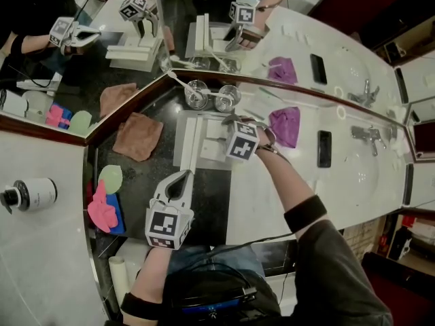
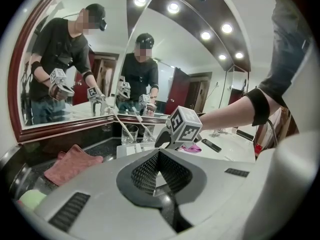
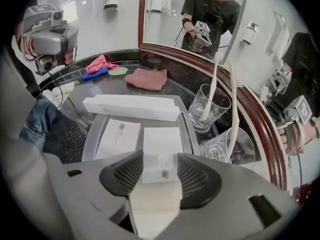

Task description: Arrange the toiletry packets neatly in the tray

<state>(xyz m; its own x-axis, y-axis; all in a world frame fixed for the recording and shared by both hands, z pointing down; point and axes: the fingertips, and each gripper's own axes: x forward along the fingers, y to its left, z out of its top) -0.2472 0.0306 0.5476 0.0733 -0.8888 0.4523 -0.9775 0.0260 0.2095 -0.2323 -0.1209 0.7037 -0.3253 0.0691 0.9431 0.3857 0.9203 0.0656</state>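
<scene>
A clear tray (image 3: 89, 136) stands at the joint of the dark and white counter, also in the head view (image 1: 211, 157). A long white box (image 3: 131, 107) lies along its far side. Two flat white packets lie side by side in it, one on the left (image 3: 117, 138) and one on the right (image 3: 161, 151). My right gripper (image 3: 160, 160) (image 1: 231, 121) points steeply down over the tray. Its jaws are open, the pads standing at the two long edges of the right packet. My left gripper (image 1: 182, 176) (image 2: 159, 155) hangs shut and empty over the dark counter, short of the tray.
Two glasses (image 3: 209, 106) (image 3: 225, 146) with toothbrushes stand just behind the tray against the mirror. A brown cloth (image 1: 138, 136) lies left of the tray, a purple cloth (image 1: 285, 124) and a phone (image 1: 324, 148) to its right. Pink, blue and green items (image 1: 105, 206) lie at the left edge.
</scene>
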